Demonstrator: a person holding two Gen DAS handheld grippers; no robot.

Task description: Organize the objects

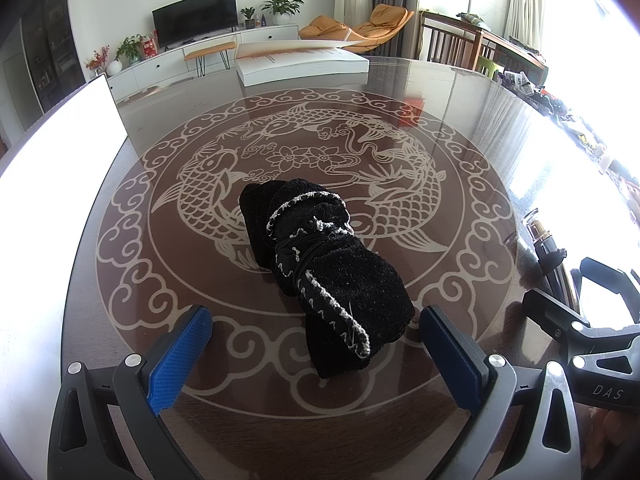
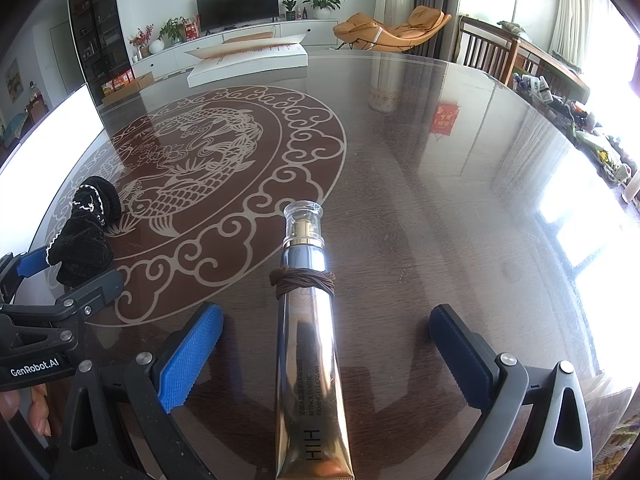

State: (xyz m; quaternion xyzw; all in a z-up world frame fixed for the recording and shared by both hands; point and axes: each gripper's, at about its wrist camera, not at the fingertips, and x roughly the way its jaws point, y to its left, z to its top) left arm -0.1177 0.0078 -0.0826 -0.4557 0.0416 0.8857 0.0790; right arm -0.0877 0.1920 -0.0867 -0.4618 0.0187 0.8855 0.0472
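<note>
Now, nearest to me, my left tool (image 1: 316, 344) stands with its blue pads wide apart, and the near end of the black cloth bundle (image 1: 320, 260) lies between them on the desk (image 1: 460, 128), with the right pad just beside its edge. My right tool (image 2: 326, 344) is also spread wide, holding nothing, and the cream tube (image 2: 310, 340) lies between its pads, well clear of both, with the cap (image 2: 303, 220) pointing away from me.

I judge that the step in hand is to take both things before I put them in order. For the bundle, I should close across the thick near part, below the black cord (image 1: 304, 256) that ties its middle, because the soft cloth will squash and may slip out of a shallow grip. For the tube, I should close on the firm body near the brown hair tie (image 2: 304, 278) wound around it, not on the flat tail, so it does not swing or squeeze.

On the tube I can read "HIH" and "RETINOL ELASTIC FIRMING EYE CREAM". The right tool's body, seen from the left wrist, carries "DAS", and the left tool's body, seen from the right wrist, says "GenRobot.AI". Farther away, a white book (image 1: 300, 64) lies at the far side of the desk; its red writing is too small to read.
</note>
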